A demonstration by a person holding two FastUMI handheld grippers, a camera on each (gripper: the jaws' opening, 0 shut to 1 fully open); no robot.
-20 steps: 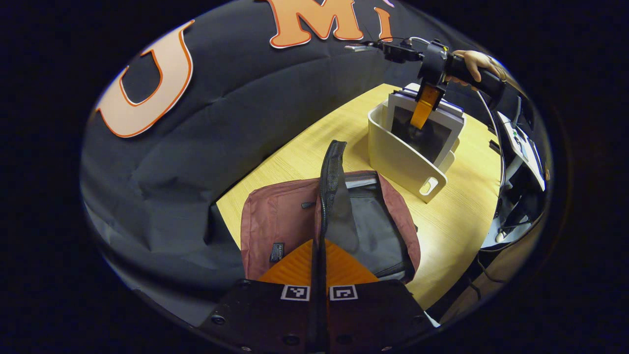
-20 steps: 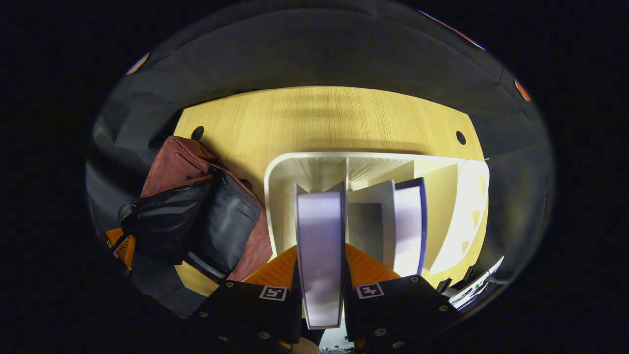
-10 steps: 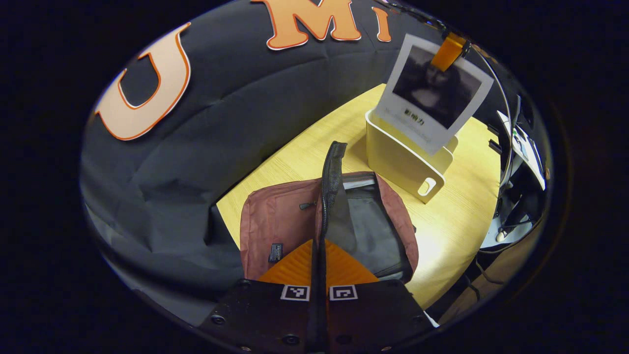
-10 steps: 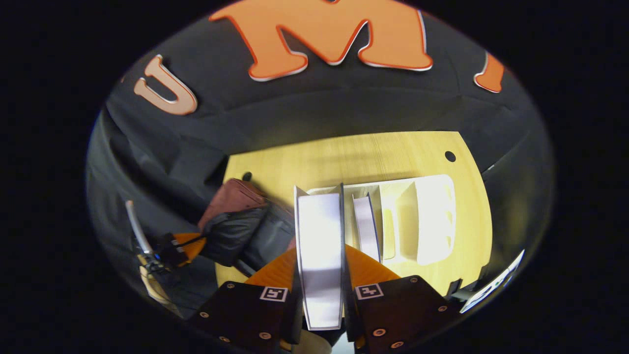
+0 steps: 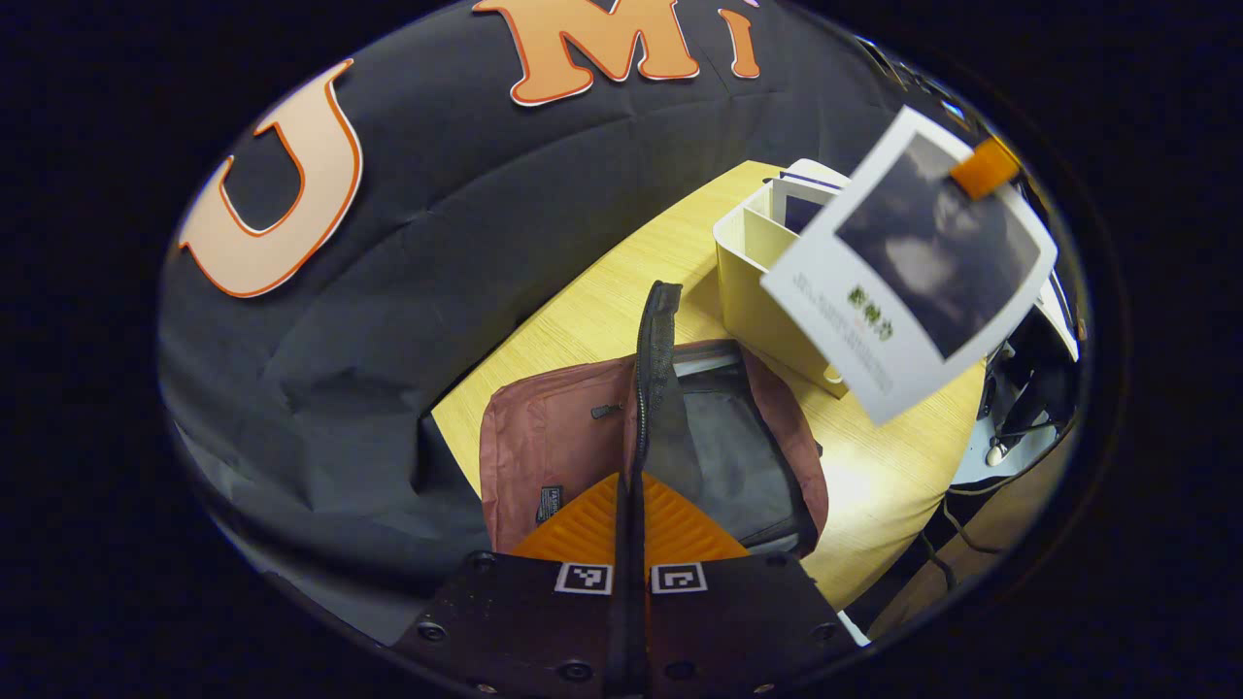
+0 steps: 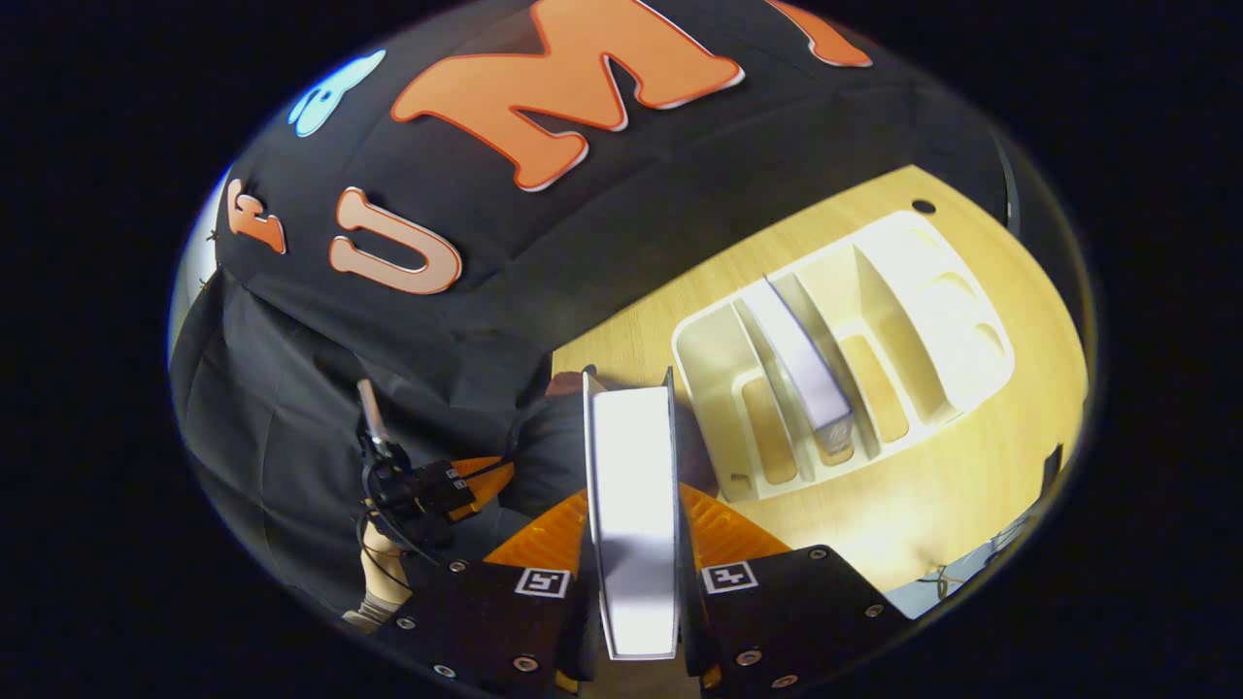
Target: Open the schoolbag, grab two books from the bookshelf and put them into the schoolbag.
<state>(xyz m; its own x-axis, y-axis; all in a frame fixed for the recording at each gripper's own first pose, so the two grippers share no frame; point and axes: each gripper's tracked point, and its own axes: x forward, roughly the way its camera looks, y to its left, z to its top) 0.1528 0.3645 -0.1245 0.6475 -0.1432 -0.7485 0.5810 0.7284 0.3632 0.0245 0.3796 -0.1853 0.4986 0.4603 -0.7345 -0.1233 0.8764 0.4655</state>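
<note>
On the bench: a red schoolbag (image 5: 554,437) lies flat, its mouth agape, with a white bookshelf (image 6: 855,340) just beside it.
Left hand-held gripper (image 5: 629,524): clenched on the bag's zipper flap (image 5: 656,359), holding the mouth up and open.
Right hand-held gripper (image 6: 633,544): grasping the first book (image 5: 913,262) by its top edge, both fingers pressing its covers.
Just changed: a second ago that book stood in the shelf's front slot; now it hangs tilted in the air, clear of the shelf and leaning toward the bag.
What that means: the bag is open and book one is out, I'd say; it has yet to go in, and a second book (image 6: 801,364) waits in the shelf.
Edges: the book's lower corner hangs near the shelf's front wall, and the raised flap stands at the mouth's left side.
Open room: bare bench lies right of the bag, and the grey lining (image 5: 723,456) looks wide enough, if the book goes in edge first.
</note>
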